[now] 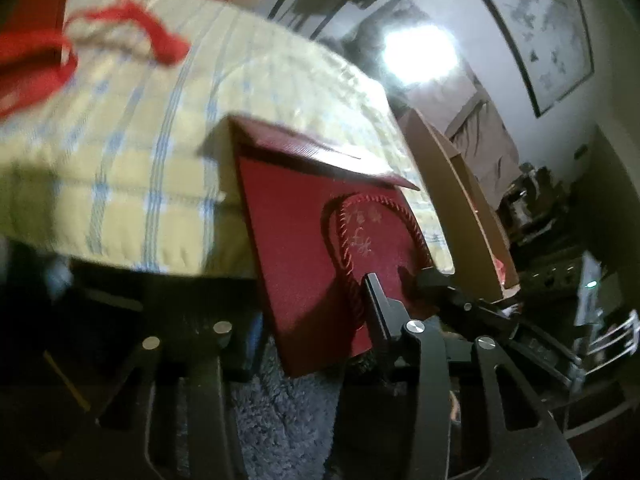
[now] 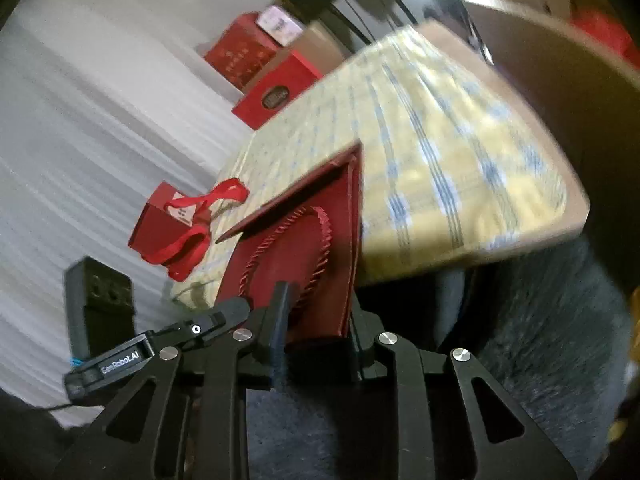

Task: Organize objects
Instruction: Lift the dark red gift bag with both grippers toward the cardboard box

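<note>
A table under a yellow checked cloth [image 2: 440, 152] filled both views, with a grey rug [image 2: 540, 360] below it. A flat dark-red paper bag [image 2: 304, 264] with twisted cord handles hung off the table's near edge, its top resting on the cloth. The right gripper [image 2: 320, 312] clamped the bag's bottom edge; the left gripper [image 1: 400, 280] pinched its other side. A smaller red ribboned bag [image 2: 168, 224] stood farther back on the cloth.

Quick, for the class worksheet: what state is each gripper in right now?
Left gripper: closed on the red paper bag, one finger hidden behind it.
Right gripper: closed on the same bag, near its bottom edge.
</note>
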`<state>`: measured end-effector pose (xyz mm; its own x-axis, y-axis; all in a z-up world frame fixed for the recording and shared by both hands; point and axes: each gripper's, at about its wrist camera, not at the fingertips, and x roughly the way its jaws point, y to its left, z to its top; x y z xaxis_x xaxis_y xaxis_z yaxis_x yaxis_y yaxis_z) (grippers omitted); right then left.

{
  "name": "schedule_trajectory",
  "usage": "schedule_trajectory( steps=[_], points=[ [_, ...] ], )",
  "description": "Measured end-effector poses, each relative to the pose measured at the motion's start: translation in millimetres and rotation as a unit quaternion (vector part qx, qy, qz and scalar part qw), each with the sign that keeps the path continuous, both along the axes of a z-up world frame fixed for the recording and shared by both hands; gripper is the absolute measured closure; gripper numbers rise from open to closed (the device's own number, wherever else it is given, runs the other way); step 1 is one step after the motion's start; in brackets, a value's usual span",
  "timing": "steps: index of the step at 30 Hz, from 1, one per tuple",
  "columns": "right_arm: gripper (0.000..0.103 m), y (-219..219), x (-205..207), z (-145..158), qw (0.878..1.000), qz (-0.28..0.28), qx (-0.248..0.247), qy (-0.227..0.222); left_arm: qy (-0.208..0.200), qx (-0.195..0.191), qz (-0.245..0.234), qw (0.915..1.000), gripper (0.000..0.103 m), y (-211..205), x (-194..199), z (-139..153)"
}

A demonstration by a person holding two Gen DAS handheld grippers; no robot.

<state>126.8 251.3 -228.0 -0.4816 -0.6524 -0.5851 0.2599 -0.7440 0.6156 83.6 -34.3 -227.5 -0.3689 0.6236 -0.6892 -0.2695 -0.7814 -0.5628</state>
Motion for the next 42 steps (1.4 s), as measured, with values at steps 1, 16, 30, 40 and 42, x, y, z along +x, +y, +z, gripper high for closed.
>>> schedule_trajectory(
  steps=[1, 16, 30, 40, 42],
  points=[
    [0.078, -2, 2, 4, 1.000, 0.000, 0.010, 0.010, 0.010, -0.007, -0.001, 0.9999, 0.063, 1, 3, 4],
    [0.078, -22, 4, 87, 0.977, 0.016, 0.125, 0.170, 0.180, -0.062, 0.000, 0.9816, 0.064, 25, 19, 85],
    [0.078, -22, -16, 120, 0.956, 0.064, 0.142, 0.246, 0.244, -0.087, 0.051, 0.9644, 0.064, 42, 17, 119],
    [0.078, 11, -37, 109, 0.963, 0.048, 0.132, 0.232, 0.250, -0.108, 0.034, 0.9615, 0.064, 82, -1, 112],
    [0.078, 21, -45, 105, 0.966, 0.037, 0.126, 0.222, 0.252, -0.111, 0.027, 0.9610, 0.064, 94, -5, 111]
  ],
)
